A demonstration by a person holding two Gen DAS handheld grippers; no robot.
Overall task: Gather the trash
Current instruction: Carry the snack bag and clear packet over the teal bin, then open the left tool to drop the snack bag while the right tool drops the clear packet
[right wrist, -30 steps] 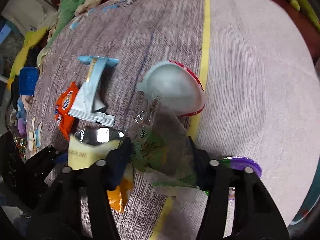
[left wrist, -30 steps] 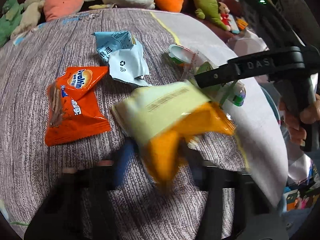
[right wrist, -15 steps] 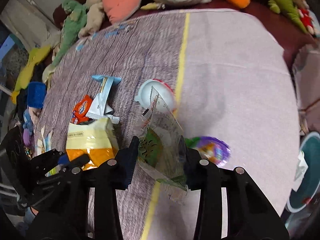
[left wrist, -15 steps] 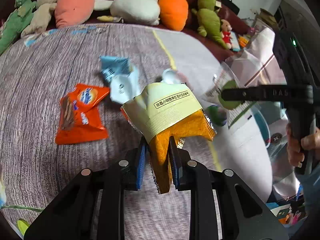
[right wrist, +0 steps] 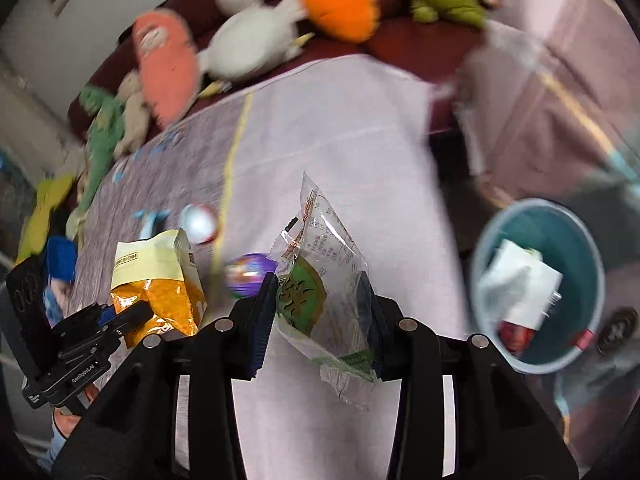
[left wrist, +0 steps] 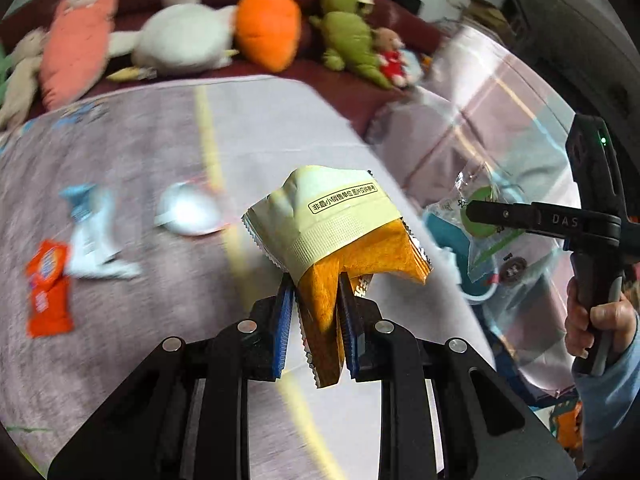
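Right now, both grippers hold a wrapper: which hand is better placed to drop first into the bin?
Right. The right gripper with its clear green-print wrapper has the teal bin close beside it; the left gripper with the yellow-orange bag sits farther off, probably second.

Left wrist view: rides the left gripper [left wrist: 316, 300], looks steeply down along its jaws; desk [left wrist: 280, 128] close below.
Right wrist view: rides the right gripper [right wrist: 318, 316], same downward tilt.
Shared: plush toys [left wrist: 266, 32] upper frame; yellow snack bag [right wrist: 156, 276] at lower left.
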